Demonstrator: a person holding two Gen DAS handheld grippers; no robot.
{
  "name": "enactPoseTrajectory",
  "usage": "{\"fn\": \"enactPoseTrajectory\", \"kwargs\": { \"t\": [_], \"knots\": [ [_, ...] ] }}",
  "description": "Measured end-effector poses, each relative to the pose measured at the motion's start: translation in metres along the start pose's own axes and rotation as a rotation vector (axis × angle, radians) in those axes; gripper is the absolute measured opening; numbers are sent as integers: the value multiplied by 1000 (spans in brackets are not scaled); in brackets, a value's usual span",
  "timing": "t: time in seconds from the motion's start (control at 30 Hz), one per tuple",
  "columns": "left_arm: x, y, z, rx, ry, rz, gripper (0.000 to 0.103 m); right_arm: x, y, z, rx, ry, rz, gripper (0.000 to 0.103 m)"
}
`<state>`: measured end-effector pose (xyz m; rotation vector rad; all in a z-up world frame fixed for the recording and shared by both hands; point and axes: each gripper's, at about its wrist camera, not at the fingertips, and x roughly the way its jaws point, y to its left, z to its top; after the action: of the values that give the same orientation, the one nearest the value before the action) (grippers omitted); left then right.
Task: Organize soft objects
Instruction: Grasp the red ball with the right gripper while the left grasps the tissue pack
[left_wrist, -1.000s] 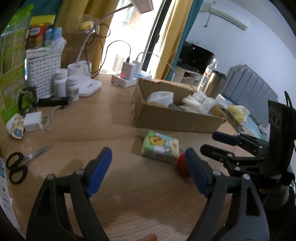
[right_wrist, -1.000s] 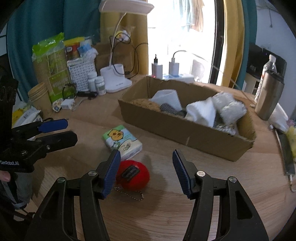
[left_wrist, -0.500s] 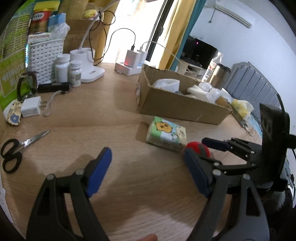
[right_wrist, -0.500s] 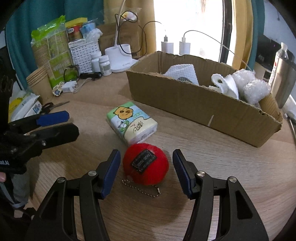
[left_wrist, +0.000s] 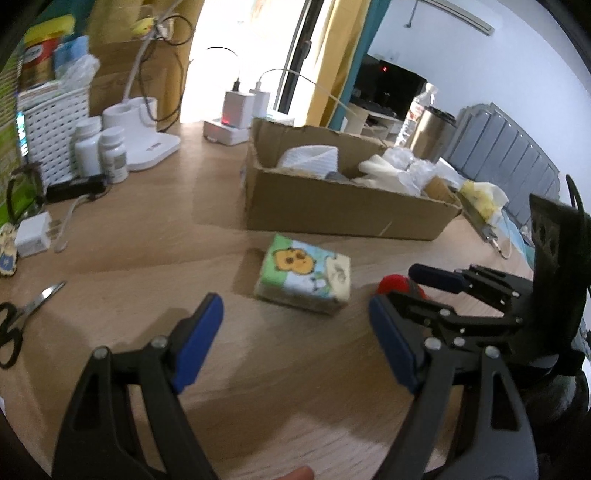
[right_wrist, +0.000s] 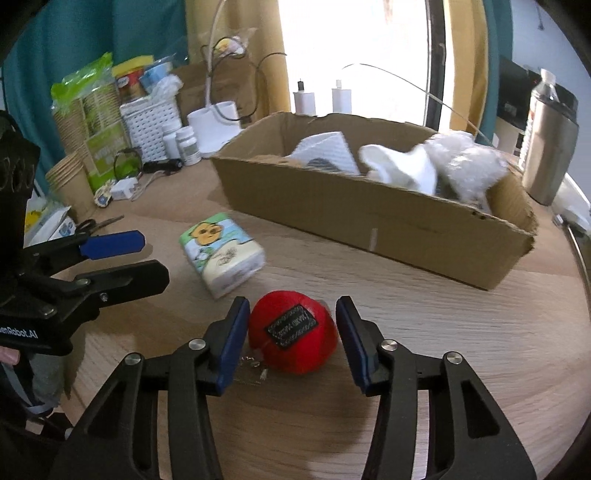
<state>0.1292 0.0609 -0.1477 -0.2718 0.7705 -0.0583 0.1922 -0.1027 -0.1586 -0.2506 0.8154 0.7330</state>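
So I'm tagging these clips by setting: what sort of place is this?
Most likely a lived-in room at home, not a lab: a wooden table cluttered with pill bottles and chargers, curtains at a bright window, and a padded headboard that suggests a bed nearby.

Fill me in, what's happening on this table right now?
A person is tidying soft things into the cardboard box. The right gripper straddles the red plush ball on the table; its jaws have just been closing, the ball between them, but a gap still shows on one side. The left gripper is open and empty, aimed at the tissue pack, which lies untouched in front of the box.
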Motion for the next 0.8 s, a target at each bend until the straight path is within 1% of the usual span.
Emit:
{"fn": "enactPoseTrajectory", "kwargs": {
  "t": [0.17, 0.37, 0.53, 0.8],
  "knots": [
    [17, -13, 7, 19, 32, 12, 82, -3, -17, -1, 29, -14, -3, 52],
    [36, -19, 13, 8, 67, 46, 82, -6, -34, -3, 60, -27, 6, 52],
    [50, -24, 14, 27, 104, 60, 82, -6, -37, -3, 67, -32, 27, 52],
    [55, -29, 16, 55, 109, 72, 82, -6, -39, -2, 76, -36, 42, 52]
  ]
}}
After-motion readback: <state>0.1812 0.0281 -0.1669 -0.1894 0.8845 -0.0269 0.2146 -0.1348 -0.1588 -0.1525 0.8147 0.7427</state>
